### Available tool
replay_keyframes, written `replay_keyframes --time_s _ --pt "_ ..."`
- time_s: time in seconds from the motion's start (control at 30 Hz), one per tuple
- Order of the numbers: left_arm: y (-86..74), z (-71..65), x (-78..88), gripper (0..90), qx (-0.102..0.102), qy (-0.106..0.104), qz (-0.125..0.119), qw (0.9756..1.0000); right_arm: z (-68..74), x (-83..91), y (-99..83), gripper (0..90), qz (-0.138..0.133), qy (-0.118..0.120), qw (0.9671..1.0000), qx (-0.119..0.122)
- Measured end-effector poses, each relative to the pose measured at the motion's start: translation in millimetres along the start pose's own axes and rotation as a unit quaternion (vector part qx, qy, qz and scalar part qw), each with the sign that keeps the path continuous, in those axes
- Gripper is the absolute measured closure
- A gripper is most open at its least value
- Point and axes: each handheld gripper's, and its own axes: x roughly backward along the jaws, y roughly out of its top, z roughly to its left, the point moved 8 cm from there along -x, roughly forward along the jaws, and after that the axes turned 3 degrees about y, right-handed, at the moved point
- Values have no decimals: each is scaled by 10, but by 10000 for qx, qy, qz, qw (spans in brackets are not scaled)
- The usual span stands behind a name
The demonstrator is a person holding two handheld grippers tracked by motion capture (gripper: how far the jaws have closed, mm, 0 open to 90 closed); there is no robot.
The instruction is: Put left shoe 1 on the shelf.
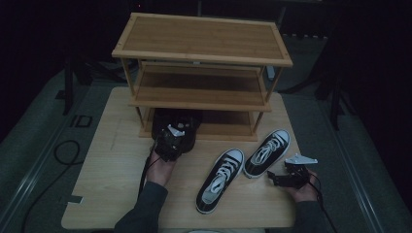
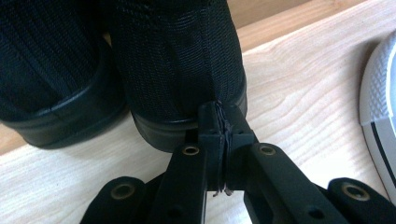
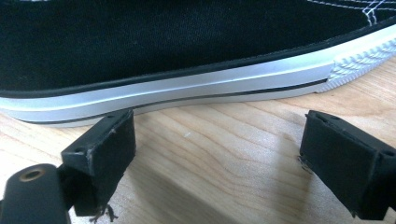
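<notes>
My left hand-held gripper [image 2: 223,125] is clamped on the black shoe's [image 2: 177,70] heel at the rack's [image 1: 204,99] bottom shelf; my right hand-held gripper [image 3: 217,154] stands apart beside a sneaker [image 3: 187,51], near the tabletop's [image 1: 111,170] right edge.

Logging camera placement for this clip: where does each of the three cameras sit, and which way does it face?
High view: above the person's side, looking forward and down on the table, the shoe rack, both forearms and both tongs.
Left gripper view: rides the left tongs, facing the heel of a black shoe; jaws pinched shut on its heel edge.
Right gripper view: rides the right tongs, facing a sneaker's side; jaws open.
Shared: the sneaker by the right tongs also appears in the high view.
</notes>
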Motion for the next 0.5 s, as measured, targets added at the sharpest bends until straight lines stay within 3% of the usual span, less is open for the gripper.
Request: replay_keyframes --time_s 0.5 --pt "184 45 -189 888 139 45 8 9999 1 0 0 103 0 1 10000 4"
